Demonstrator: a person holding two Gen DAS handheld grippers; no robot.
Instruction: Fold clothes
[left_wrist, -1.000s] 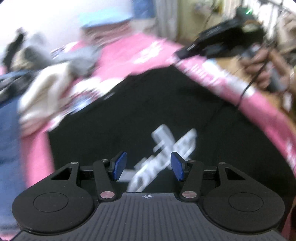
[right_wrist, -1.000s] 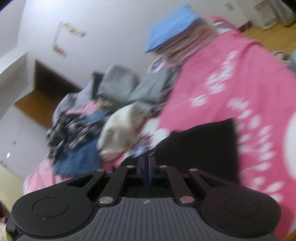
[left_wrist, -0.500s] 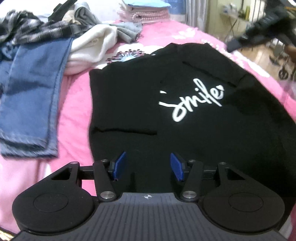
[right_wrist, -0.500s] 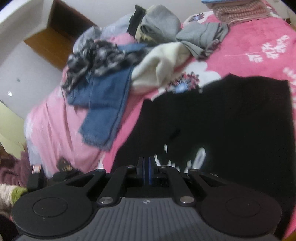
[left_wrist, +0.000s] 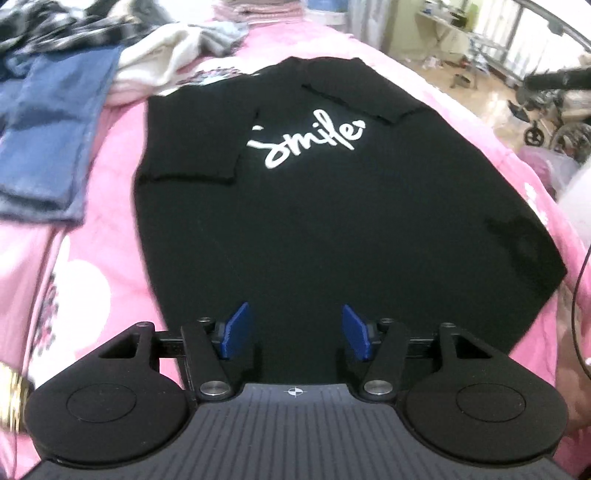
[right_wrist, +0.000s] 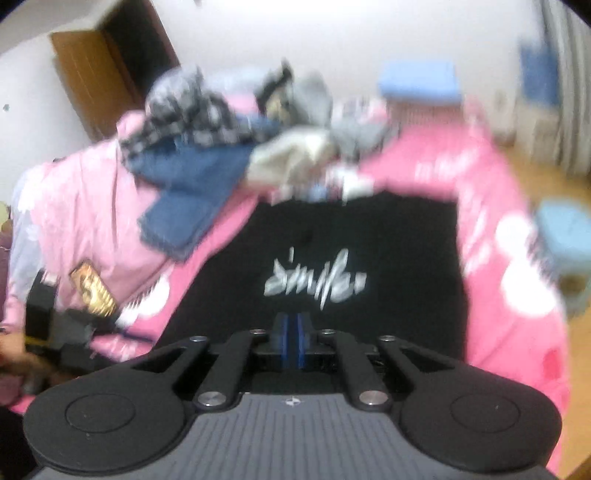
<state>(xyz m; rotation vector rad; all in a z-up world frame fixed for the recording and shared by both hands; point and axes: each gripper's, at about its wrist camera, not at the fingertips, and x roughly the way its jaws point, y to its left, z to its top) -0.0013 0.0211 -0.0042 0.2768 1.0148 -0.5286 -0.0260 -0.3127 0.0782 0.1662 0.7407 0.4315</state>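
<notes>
On the left of the bed (left_wrist: 122, 155) we see blue jeans (left_wrist: 55, 122) lying flat on the pink cover, with a cream top (left_wrist: 155, 62) next to them and a checked shirt (right_wrist: 184, 110) heaped behind. In the middle lies the black shirt (left_wrist: 314, 206) with the white word on its chest. It is spread flat on the bed, and both its sleeves are folded in over the front. Our left gripper (left_wrist: 295, 338) hangs over the near hem of the black shirt and tips steeply down at it. Its blue fingers (left_wrist: 236, 332) stand apart and are opening, and we see nothing between them, only the shirt lying below. Our right gripper (right_wrist: 293, 341) is higher up and looks down across the whole bed, with the black shirt in front of it. That picture is blurry. Its fingers (right_wrist: 282, 339) are just starting to open, with only a thin gap, and nothing is held in them. At the far left edge of that view we see a hand (right_wrist: 18, 354) holding the other black gripper.
</notes>
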